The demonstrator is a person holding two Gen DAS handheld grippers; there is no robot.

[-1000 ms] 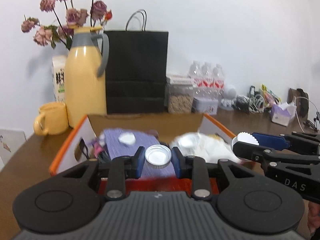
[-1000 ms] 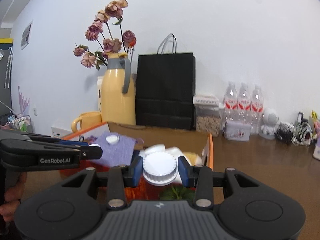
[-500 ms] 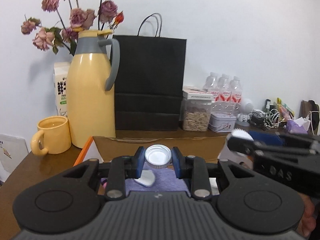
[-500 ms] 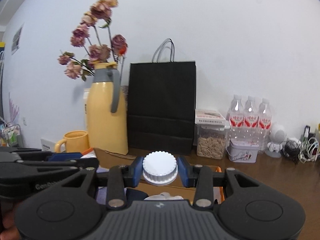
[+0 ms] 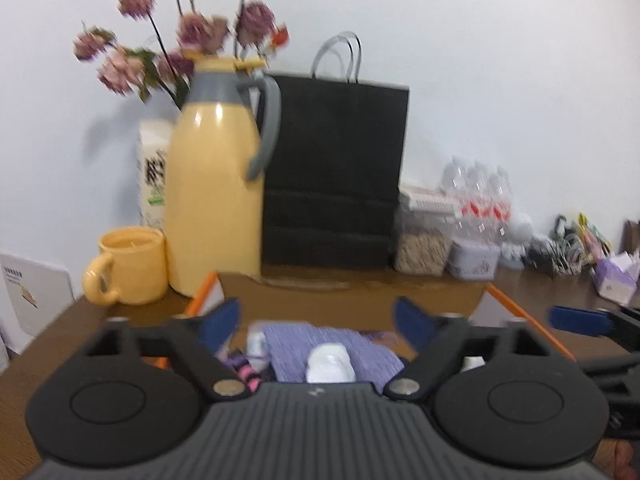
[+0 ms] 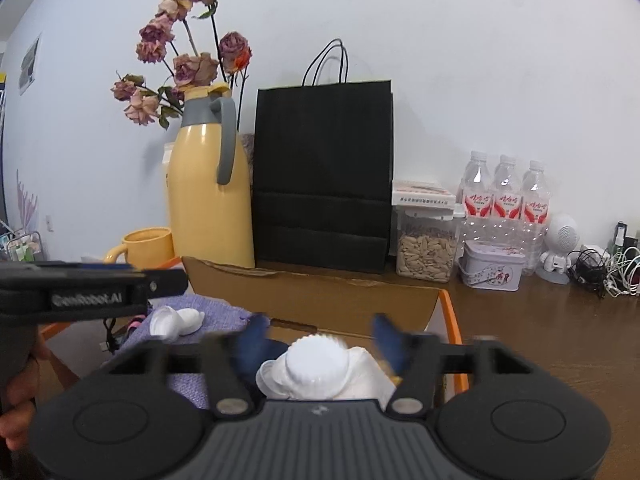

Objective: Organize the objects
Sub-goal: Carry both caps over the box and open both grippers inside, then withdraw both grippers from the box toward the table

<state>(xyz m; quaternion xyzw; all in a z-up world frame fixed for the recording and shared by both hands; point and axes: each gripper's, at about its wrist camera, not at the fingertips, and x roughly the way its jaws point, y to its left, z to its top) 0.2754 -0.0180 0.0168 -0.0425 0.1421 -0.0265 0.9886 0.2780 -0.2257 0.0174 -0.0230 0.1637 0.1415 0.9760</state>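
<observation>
Brown wooden bench [image 6: 560,344] against a plain white wall, crowded along the back with a tall yellow thermos jug with a grey handle [image 6: 210,196], a yellow ceramic mug [image 6: 149,247], a black paper carrier bag [image 6: 324,176], a clear plastic jar of seeds [image 6: 426,240] and three small water bottles [image 6: 506,196]. Nearer the cameras stands an open cardboard box with orange edges [image 6: 450,312], which appears to be where things are being gathered. Inside it lie a lilac knitted cloth [image 5: 332,346] and a small white ribbed plastic cap [image 6: 316,364] that rests on crumpled white material, directly below the right claw [image 6: 318,338]. That claw has its blue-tipped fingers spread wide and holds nothing. The left claw [image 5: 318,322] is likewise spread wide and empty, hovering over the lilac cloth, on which a small white object [image 5: 330,364] lies; blur hides its exact shape. Both wrist views are smeared around the fingers. Judging by this, two small white pieces now sit in the box, so that part of the tidying looks done; whether more loose items wait elsewhere cannot be told from these views
</observation>
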